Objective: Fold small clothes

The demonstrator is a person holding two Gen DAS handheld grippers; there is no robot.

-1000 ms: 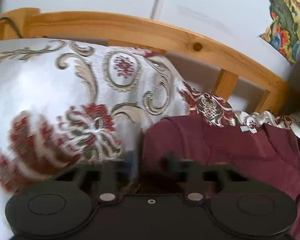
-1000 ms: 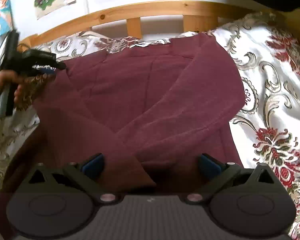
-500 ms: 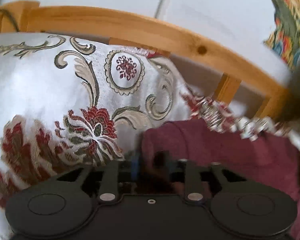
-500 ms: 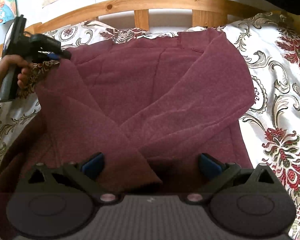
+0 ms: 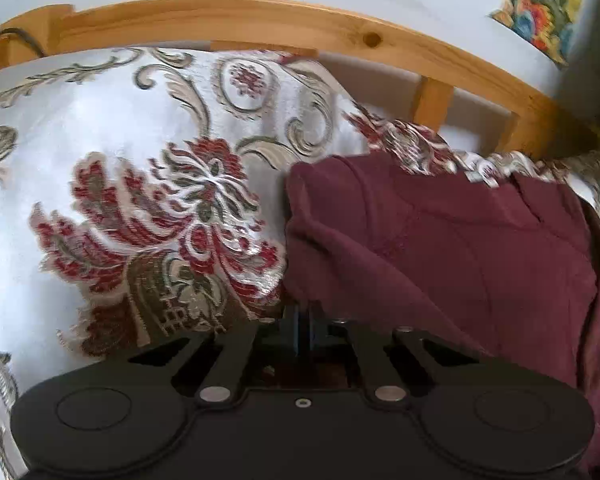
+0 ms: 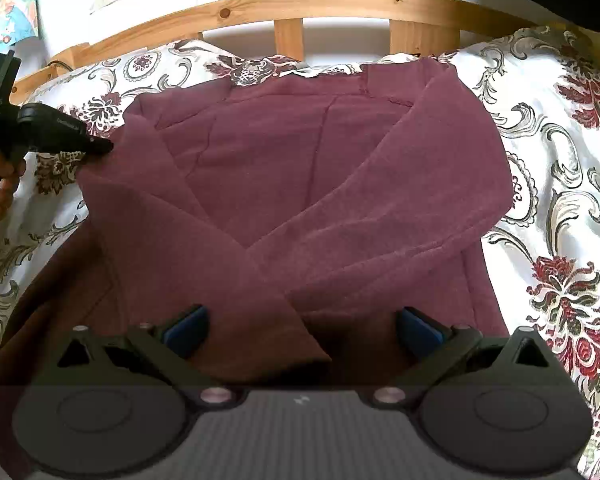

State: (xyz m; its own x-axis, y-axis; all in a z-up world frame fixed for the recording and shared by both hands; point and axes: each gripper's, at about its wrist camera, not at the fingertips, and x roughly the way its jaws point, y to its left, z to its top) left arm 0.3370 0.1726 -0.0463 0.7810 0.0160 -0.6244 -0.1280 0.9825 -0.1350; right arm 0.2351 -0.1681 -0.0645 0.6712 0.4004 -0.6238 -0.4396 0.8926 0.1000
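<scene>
One maroon knit sweater point(image 6: 300, 184) lies ahead of the right claw, with two sleeves crossed over its front. Two black two-finger grippers: left point(image 6: 100, 146), right point(image 6: 300, 330). One floral white bedspread point(image 6: 560, 200). One pine headboard point(image 6: 300, 2). Two wall pictures.

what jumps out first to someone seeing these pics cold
A maroon knit sweater lies across the middle of the bed, both sleeves folded over its front. Under and around it spreads a white bedspread with red flowers and grey scrolls, with a curved pine headboard behind. At the sweater's left edge sits the black left gripper, jaws shut.
</scene>
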